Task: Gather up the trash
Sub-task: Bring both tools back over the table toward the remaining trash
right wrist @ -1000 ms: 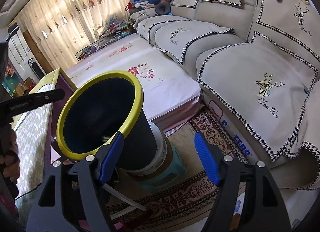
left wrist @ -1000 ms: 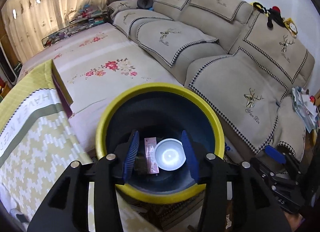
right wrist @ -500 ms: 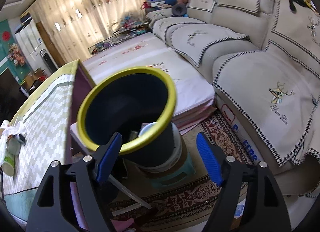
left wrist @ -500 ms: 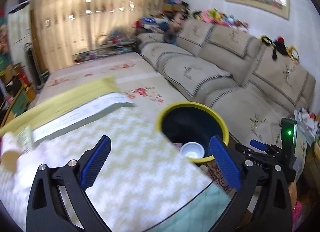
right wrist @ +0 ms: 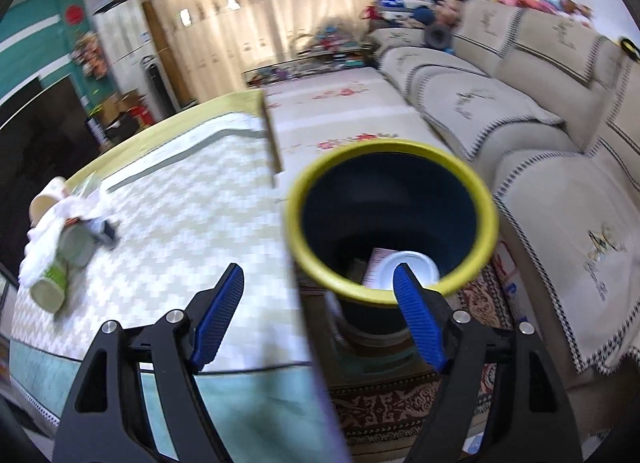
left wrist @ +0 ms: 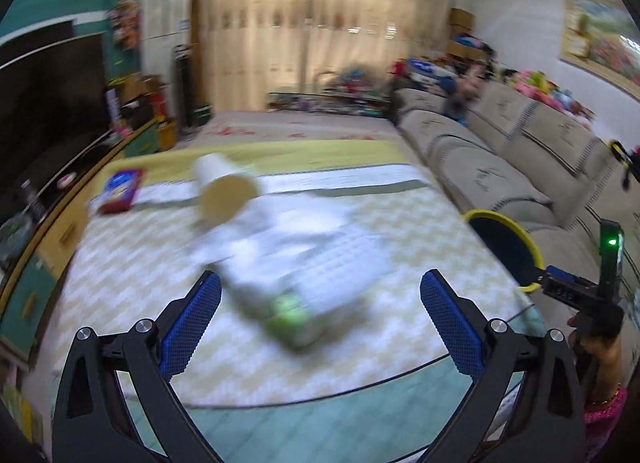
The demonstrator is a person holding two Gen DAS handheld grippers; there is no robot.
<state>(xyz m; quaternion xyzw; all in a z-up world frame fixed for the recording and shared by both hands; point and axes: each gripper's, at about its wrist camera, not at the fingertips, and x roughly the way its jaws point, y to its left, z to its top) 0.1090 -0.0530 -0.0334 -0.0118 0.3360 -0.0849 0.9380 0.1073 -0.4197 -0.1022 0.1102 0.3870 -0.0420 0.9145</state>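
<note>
A dark bin with a yellow rim (right wrist: 390, 219) stands beside the table; a white lid (right wrist: 408, 269) and a pink packet (right wrist: 376, 263) lie inside. It also shows in the left wrist view (left wrist: 506, 239). On the table lies blurred trash: a paper cup (left wrist: 226, 191), white tissue (left wrist: 292, 235) and a green-labelled can (left wrist: 290, 319); the same pile shows in the right wrist view (right wrist: 60, 251). My left gripper (left wrist: 318, 323) is open and empty, just short of the can. My right gripper (right wrist: 316, 313) is open and empty near the bin's rim.
A red and blue packet (left wrist: 120, 191) lies at the table's far left. A beige sofa (right wrist: 540, 135) runs along the right. A patterned rug (right wrist: 400, 415) lies under the bin. A dark TV (left wrist: 44, 103) stands on the left.
My left gripper has swung left from above the bin to over the table, facing the trash pile. My right gripper has risen and turned left, now looking into the bin.
</note>
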